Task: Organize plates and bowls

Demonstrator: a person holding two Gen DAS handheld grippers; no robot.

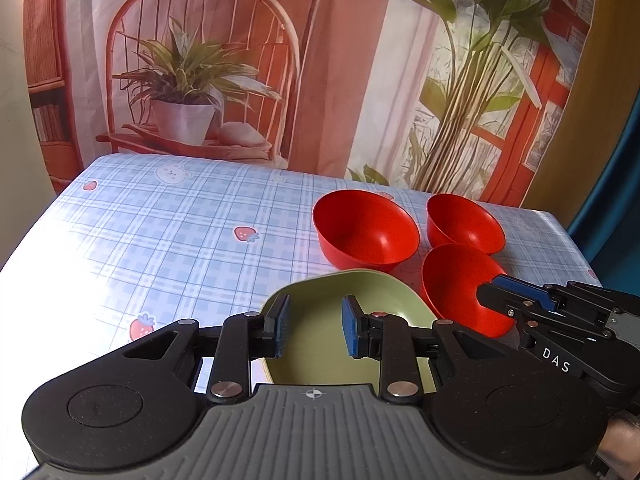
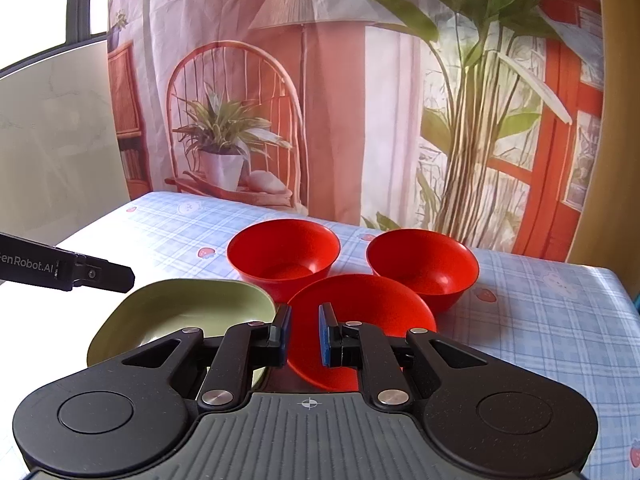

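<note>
Left tongs [image 1: 314,330] pinch the pale green plastic plate's [image 1: 320,352] rim at lower centre; right tongs [image 2: 305,334] — clamped on the nearest glossy red plastic bowl [image 2: 360,304].

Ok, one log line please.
left gripper: astride pale green plastic dish, grip unclear | right gripper: shut on near red plastic bowl | two bowls: on table

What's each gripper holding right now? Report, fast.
Left gripper: at the green plate; open or gripping cannot be told.
Right gripper: closed on the nearest red bowl, at its rim.
</note>
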